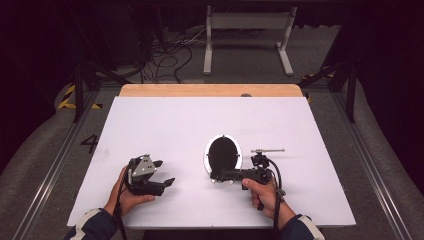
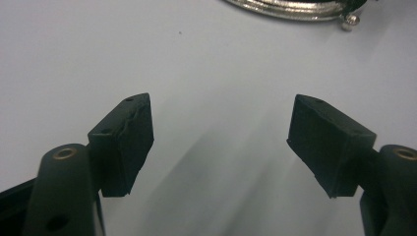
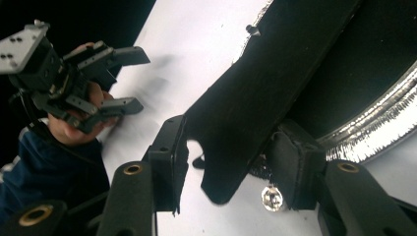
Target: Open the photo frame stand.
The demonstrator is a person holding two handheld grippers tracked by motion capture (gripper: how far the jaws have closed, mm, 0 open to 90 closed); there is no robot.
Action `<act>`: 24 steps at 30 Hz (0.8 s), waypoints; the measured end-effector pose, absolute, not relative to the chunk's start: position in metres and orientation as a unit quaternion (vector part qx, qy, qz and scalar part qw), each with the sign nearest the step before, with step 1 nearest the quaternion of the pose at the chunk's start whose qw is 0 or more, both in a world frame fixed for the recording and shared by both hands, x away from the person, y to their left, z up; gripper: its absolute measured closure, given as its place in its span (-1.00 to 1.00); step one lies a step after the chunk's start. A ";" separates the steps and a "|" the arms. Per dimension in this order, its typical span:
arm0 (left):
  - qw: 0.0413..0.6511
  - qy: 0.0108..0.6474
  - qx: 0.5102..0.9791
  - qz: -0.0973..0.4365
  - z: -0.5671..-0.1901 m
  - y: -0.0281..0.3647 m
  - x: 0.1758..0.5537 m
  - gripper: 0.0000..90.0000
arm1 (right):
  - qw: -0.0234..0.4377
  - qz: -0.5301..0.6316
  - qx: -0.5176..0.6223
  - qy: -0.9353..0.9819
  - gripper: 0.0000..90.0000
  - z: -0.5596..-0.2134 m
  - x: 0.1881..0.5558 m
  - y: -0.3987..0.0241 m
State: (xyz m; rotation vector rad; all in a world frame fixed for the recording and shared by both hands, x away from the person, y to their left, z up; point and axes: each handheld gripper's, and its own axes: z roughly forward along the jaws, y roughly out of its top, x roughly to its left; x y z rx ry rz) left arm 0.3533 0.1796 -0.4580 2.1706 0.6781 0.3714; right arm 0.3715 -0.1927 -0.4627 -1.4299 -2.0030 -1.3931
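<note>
Right gripper [image 1: 216, 176] is sitting with its jaws roughly half apart, straddling the black strip [image 3: 265, 83] that sticks out from the oval frame [image 1: 223, 154]. As far as I can see the pads aren't pressing on it: one pad [image 3: 172, 162] is right at the strip's edge and there's a gap on the other side. So I'm not holding the frame. It's lying flat on the white table [image 1: 175, 120], just ahead of my right hand [image 1: 262, 192] and right of centre. Main risk: if I'm lifting or pulling from here with the jaws this loose, the strip is sliding straight out, or the frame is tipping off one pad and dropping on its shiny rim [image 3: 373, 128]. The strip also looks thin with a ragged edge, so closing near its tip probably means it's flexing or twisting rather than carrying the frame. The small silver ball [image 3: 271, 196] is hanging just beside the far pad; closing there risks pinching it instead of the strip. Any sideways nudge is also sliding the frame across the smooth top. Left gripper [image 1: 165, 172] is resting low near the front left with its jaws wide and nothing between them, well apart from the frame, so it isn't steadying anything if the frame skids.
</note>
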 end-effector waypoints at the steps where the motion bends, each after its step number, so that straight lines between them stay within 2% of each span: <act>1: 0.403 0.268 0.863 0.145 -0.458 0.176 0.356 -0.44 | 0.163 -0.493 -0.504 -0.690 0.17 -0.465 0.374 -0.193; 8: 0.423 0.285 0.855 0.094 -0.457 0.157 0.378 -0.45 | 0.179 -0.503 -0.514 -0.671 0.23 -0.470 0.384 -0.190; 16: 0.436 0.293 0.849 0.055 -0.456 0.136 0.404 -0.51 | 0.163 -0.510 -0.487 -0.691 0.46 -0.469 0.383 -0.192; 18: 0.436 0.293 0.849 0.055 -0.457 0.134 0.408 -0.51 | 0.162 -0.512 -0.482 -0.692 0.47 -0.469 0.383 -0.192; 20: 0.438 0.303 0.846 0.032 -0.459 0.127 0.416 -0.54 | 0.154 -0.514 -0.470 -0.701 0.49 -0.467 0.382 -0.191; 24: 0.441 0.293 0.847 0.032 -0.458 0.118 0.422 -0.56 | 0.148 -0.518 -0.444 -0.716 0.55 -0.466 0.382 -0.191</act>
